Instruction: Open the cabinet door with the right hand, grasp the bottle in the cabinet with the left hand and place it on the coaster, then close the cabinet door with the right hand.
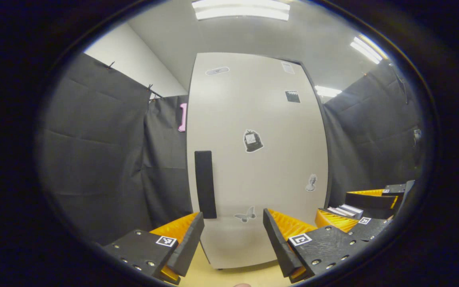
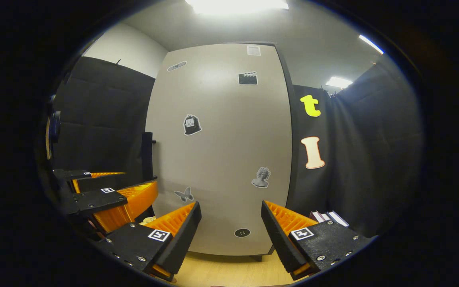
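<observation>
The tall beige cabinet door (image 1: 253,159) stands shut in front of me, dotted with small stickers. A black vertical handle (image 1: 205,184) runs along its left side. In the right gripper view that door (image 2: 221,139) is close ahead, and its handle (image 2: 147,153) shows edge-on at the left. My left gripper (image 1: 233,215) is open and holds nothing, a short way from the door below the handle. My right gripper (image 2: 230,205) is open too, facing the lower part of the door. Each gripper appears beside the other: the right gripper (image 1: 353,207), the left gripper (image 2: 110,187).
A light wooden tabletop (image 1: 229,275) lies under the cabinet, also seen as a tabletop (image 2: 221,271) in the right gripper view. A few books (image 2: 327,217) lie right of the cabinet. Black cloth walls close in both sides.
</observation>
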Demonstrator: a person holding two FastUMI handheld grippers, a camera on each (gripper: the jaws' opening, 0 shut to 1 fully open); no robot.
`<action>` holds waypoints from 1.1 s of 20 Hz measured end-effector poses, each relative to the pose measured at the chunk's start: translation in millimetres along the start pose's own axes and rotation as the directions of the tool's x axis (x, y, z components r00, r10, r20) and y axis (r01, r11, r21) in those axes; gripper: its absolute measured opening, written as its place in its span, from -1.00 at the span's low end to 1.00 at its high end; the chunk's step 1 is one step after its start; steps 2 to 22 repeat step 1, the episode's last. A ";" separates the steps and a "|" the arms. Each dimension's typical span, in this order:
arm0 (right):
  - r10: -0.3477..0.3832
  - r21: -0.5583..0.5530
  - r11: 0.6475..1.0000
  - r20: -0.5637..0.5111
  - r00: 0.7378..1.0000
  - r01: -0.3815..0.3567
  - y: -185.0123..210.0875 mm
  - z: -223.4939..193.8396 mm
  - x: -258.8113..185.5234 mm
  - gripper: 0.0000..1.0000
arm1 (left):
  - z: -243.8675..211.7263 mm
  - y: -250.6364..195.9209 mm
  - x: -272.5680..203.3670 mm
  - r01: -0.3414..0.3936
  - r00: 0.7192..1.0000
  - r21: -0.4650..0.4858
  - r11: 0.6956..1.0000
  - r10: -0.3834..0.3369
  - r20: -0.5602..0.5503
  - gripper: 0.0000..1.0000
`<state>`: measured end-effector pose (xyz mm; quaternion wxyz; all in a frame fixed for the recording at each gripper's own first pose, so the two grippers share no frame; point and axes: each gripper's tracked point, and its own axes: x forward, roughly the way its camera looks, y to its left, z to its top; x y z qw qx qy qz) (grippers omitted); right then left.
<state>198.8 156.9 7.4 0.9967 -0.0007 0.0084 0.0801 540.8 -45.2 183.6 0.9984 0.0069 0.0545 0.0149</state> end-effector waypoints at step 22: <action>0.000 0.000 1.000 -0.001 1.000 0.000 -0.4 -0.5 -0.2 0.88 | -0.1 -0.7 0.3 0.004 1.000 -0.002 1.000 -0.004 -0.001 0.72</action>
